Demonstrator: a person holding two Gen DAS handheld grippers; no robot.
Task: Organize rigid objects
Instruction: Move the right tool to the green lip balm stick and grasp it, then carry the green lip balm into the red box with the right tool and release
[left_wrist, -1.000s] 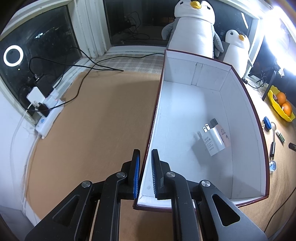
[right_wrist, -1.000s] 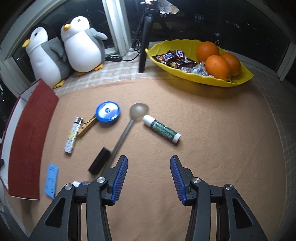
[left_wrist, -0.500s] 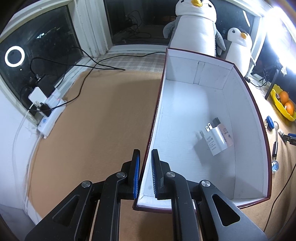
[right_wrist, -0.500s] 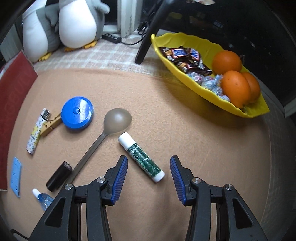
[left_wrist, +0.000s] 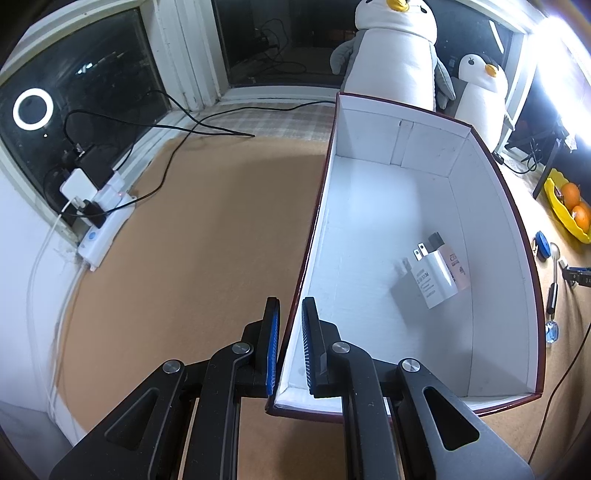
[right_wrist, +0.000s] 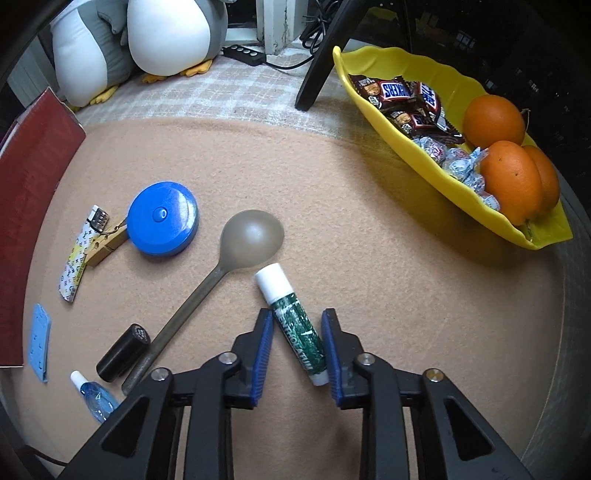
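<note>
My left gripper (left_wrist: 291, 306) is shut on the near left wall of the white-lined, dark red box (left_wrist: 495, 206). A white plug charger (left_wrist: 434, 277) and a pink item (left_wrist: 456, 266) lie inside it. My right gripper (right_wrist: 297, 314) points down at the tan mat, its jaws closing around a green and white lip balm tube (right_wrist: 295, 325). The tube lies slanted between the pads, which do not squeeze it. Beside it lie a grey spoon (right_wrist: 251, 240), a blue round tape measure (right_wrist: 162, 218), a wooden clothespin (right_wrist: 107, 247), a patterned lighter (right_wrist: 79, 258) and a black cylinder (right_wrist: 123, 352).
A yellow tray (right_wrist: 369, 99) with oranges and sweets stands at the right. Two plush penguins (right_wrist: 166, 33) sit at the back by the window. A small blue bottle (right_wrist: 94, 397) and a flat blue piece (right_wrist: 38, 341) lie near the box's red side (right_wrist: 33, 192). A power strip (left_wrist: 105, 229) with cables lies at the far left.
My right gripper has come down and across to the lip balm tube, which now lies between its narrowed jaws. The left gripper has stayed on the box wall.
</note>
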